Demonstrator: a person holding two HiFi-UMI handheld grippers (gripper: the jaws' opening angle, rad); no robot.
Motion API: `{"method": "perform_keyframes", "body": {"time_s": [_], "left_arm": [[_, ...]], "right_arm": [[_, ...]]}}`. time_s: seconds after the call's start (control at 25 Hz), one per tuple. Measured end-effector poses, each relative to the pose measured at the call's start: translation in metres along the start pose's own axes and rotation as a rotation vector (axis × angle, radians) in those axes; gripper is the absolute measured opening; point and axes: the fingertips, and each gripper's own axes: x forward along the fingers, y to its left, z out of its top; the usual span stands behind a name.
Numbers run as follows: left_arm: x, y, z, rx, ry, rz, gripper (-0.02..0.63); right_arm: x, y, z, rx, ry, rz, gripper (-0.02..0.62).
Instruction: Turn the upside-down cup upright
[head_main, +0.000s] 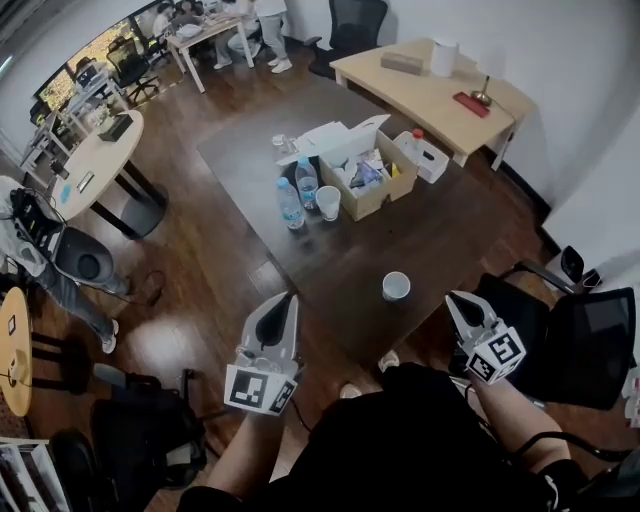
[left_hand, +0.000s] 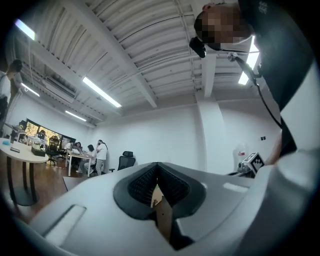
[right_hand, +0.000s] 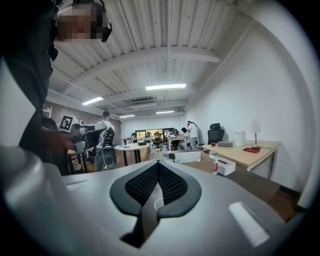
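A white cup (head_main: 396, 286) stands near the front edge of the dark table (head_main: 440, 240) with its mouth up. A sliver of its rim (right_hand: 159, 204) shows below the right gripper's pads. A second white cup (head_main: 328, 202) stands by the water bottles; whether it is upright I cannot tell. My left gripper (head_main: 291, 299) (left_hand: 157, 167) hovers off the table's front left edge, shut and empty. Held to the right of the near cup, my right gripper (head_main: 452, 297) (right_hand: 158, 165) is shut with nothing in it. Neither gripper touches a cup.
An open cardboard box (head_main: 368, 178) full of items, two water bottles (head_main: 291, 203) and a white container (head_main: 424, 157) sit at the table's far side. A black chair (head_main: 585, 335) stands at right, bags (head_main: 140, 430) lie on the floor at left, and people work at far desks.
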Motion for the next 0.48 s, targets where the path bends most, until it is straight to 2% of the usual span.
{"method": "perform_keyframes", "body": {"time_s": [0.16, 0.32, 0.48], "left_arm": [[0.011, 0.008, -0.004, 0.007, 0.066, 0.058, 0.0], [0.019, 0.009, 0.007, 0.057, 0.094, 0.085, 0.0], [0.014, 0.02, 0.017, 0.072, 0.111, 0.177, 0.0]], "right_arm": [[0.037, -0.015, -0.013, 0.001, 0.05, 0.085, 0.002], [0.076, -0.029, -0.045, -0.022, 0.163, 0.192, 0.002], [0.105, -0.033, -0.075, -0.025, 0.258, 0.253, 0.002]]}}
